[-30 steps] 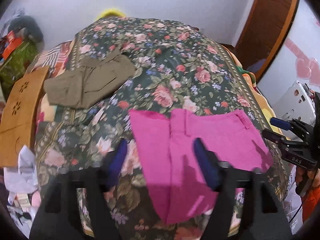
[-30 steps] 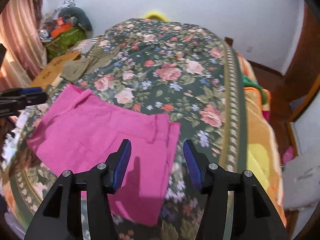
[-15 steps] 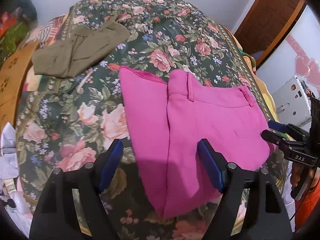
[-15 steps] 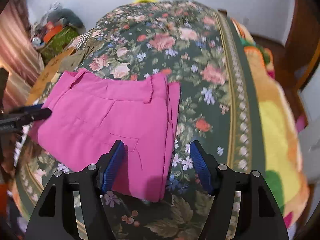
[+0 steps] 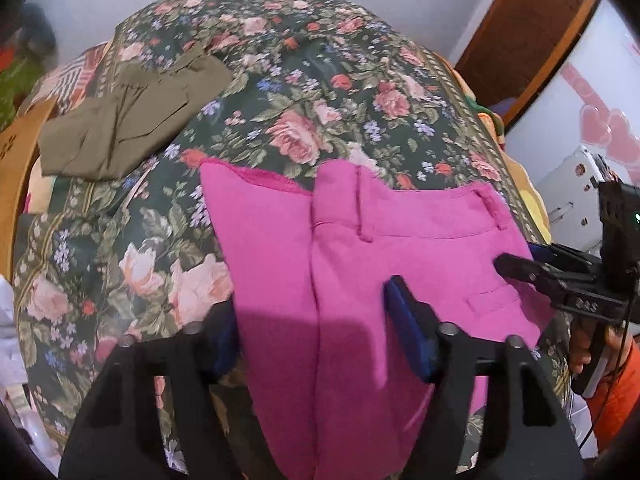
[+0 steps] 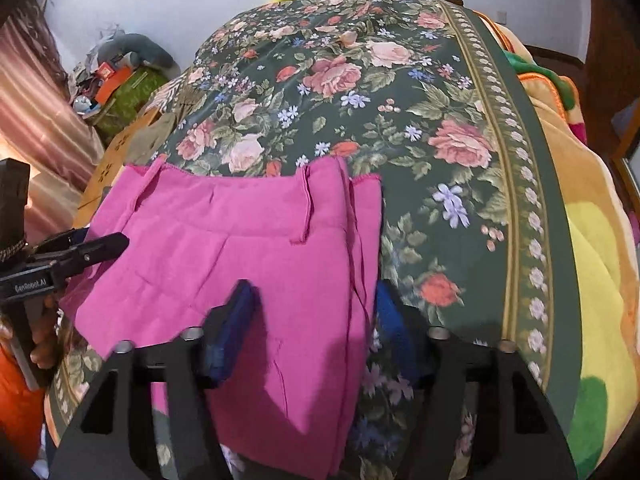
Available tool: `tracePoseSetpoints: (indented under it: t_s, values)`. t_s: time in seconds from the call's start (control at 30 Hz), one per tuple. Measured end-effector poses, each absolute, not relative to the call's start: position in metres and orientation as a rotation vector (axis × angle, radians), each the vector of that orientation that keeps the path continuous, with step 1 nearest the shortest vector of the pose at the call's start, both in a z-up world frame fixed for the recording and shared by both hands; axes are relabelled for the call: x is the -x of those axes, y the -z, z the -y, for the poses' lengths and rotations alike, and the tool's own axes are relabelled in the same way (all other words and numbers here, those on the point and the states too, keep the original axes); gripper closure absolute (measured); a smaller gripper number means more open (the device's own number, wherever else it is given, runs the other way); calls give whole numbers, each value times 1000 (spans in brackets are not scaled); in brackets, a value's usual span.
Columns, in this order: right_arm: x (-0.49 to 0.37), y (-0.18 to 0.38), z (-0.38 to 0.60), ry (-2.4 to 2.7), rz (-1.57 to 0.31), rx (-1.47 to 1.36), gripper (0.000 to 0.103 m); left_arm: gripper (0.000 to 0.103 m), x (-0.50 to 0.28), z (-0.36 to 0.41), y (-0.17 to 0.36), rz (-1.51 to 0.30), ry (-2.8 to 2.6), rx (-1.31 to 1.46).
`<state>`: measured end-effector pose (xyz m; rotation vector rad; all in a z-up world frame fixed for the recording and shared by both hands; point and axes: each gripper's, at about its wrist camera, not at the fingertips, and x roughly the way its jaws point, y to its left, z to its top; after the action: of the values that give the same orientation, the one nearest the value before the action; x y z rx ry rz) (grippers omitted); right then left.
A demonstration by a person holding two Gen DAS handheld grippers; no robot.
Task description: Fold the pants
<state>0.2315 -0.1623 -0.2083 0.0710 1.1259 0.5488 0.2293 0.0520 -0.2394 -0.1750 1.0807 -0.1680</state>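
Observation:
Bright pink pants (image 5: 360, 264) lie folded lengthwise on the floral bedspread (image 5: 304, 92), waistband away from me, legs hanging over the near edge. My left gripper (image 5: 316, 332) is open and low over the pants' left side, its jaws straddling the fabric edge. My right gripper (image 6: 316, 328) is open over the pants (image 6: 248, 256) at their right edge. The right gripper also shows at the right in the left wrist view (image 5: 520, 264). The left gripper shows at the left in the right wrist view (image 6: 100, 246).
Folded olive-brown pants (image 5: 128, 120) lie at the bed's far left. A wooden board (image 5: 16, 168) stands beside the bed's left side. An orange-yellow blanket (image 6: 592, 208) hangs on the bed's right side. Clutter (image 6: 120, 84) is piled by the far wall.
Both grippers have come lower and closer over the pink pants. Each one's jaws now straddle a side edge of the fabric. The pants have not visibly moved.

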Motion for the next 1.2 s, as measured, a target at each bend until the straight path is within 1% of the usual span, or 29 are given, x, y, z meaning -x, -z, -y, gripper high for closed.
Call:
tracePoseSetpoints:
  t_s: [0.03, 0.07, 0.1, 0.13, 0.17, 0.2, 0.27, 0.33, 0.43, 0.47, 0.6, 0.87, 1.0, 1.2]
  values:
    - [-233, 208, 162, -553, -1125, -76, 60, 49, -230, -52, 239, -1078, 172, 174]
    - [-235, 209, 162, -557, -1126, -83, 63, 51, -230, -51, 239, -1078, 181, 175]
    - [-236, 209, 162, -558, -1125, -86, 67, 57, -230, -50, 239, -1078, 188, 176]
    - [-237, 209, 163, -558, -1125, -97, 72, 59, -231, -49, 239, -1081, 196, 179]
    - [-238, 209, 163, -560, -1130, -109, 78, 61, -231, -49, 239, -1078, 196, 178]
    - [-239, 209, 165, -559, -1131, -130, 81, 65, -231, -48, 238, -1074, 200, 178]
    - [-240, 208, 167, -559, -1133, -157, 85, 68, -230, -47, 236, -1065, 200, 164]
    - [-237, 204, 165, -555, -1114, -144, 90, 76, -228, -45, 233, -1046, 202, 143]
    - [-233, 193, 162, -558, -1082, -118, 92, 88, -225, -43, 225, -1017, 200, 111]
    - [-232, 188, 161, -561, -1070, -111, 92, 89, -224, -43, 222, -1007, 200, 101]
    - [-232, 166, 154, -574, -1016, -90, 92, 92, -220, -48, 207, -973, 208, 83]
    - [-243, 126, 116, -590, -947, -42, 92, 93, -218, -82, 174, -879, 171, 64]
    - [-255, 119, 89, -609, -914, -23, 92, 93, -226, -109, 163, -850, 134, 54]
    - [-283, 125, 33, -658, -894, 38, 92, 93, -245, -151, 168, -844, 59, 24]
